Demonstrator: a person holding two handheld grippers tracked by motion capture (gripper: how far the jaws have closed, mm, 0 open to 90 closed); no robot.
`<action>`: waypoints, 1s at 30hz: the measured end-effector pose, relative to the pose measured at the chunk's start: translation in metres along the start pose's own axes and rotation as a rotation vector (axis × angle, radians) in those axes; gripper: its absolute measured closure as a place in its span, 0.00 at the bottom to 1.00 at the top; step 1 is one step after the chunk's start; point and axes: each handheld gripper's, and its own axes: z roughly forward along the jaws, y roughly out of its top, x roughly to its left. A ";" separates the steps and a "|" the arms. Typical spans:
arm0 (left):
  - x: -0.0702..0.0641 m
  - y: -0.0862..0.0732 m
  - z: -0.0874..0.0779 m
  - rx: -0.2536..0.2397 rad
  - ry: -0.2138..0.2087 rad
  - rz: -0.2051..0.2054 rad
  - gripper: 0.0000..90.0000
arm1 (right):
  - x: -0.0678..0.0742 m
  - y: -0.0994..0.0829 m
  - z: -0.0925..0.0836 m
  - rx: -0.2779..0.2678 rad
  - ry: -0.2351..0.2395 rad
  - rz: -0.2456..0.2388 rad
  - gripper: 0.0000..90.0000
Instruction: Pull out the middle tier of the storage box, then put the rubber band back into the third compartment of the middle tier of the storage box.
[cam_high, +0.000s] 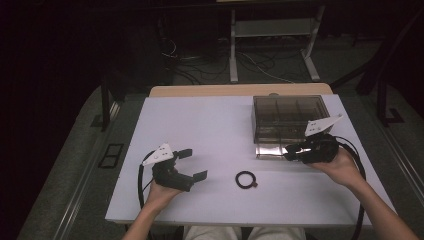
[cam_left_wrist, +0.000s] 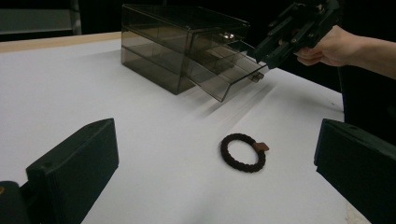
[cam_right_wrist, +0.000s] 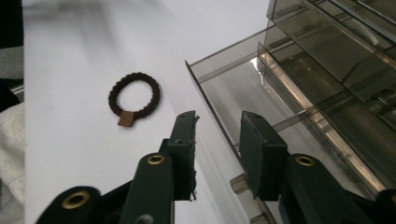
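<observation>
A smoky see-through drawer box (cam_high: 287, 117) stands at the table's back right, its bottom drawer (cam_high: 272, 149) pulled out toward me. My right gripper (cam_high: 288, 152) sits at that drawer's front. In the right gripper view its jaws (cam_right_wrist: 219, 135) straddle the drawer's front wall (cam_right_wrist: 210, 112), with a gap on each side, so it is open and grips nothing. A dark braided ring (cam_high: 245, 179) with a small brown tag lies flat at the table's middle front. My left gripper (cam_high: 192, 164) rests left of the ring, wide open and empty; the ring (cam_left_wrist: 243, 152) lies ahead of its jaws.
The white table top (cam_high: 210, 120) has bare room at its left and back left. The box's upper drawers (cam_right_wrist: 336, 46) are pushed in. Cables trail from both grippers over the front edge. Beyond the table are a dark floor, a metal stand and loose wires.
</observation>
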 end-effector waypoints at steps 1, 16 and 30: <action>0.000 0.000 0.000 -0.001 -0.001 0.001 0.00 | 0.001 0.001 -0.001 -0.001 0.002 0.000 0.70; 0.000 0.000 0.000 0.000 -0.003 0.000 0.00 | 0.030 0.021 0.000 0.002 0.026 0.000 0.51; 0.001 0.000 0.000 -0.005 -0.001 -0.003 0.00 | 0.055 0.037 0.022 -0.007 0.076 -0.023 0.42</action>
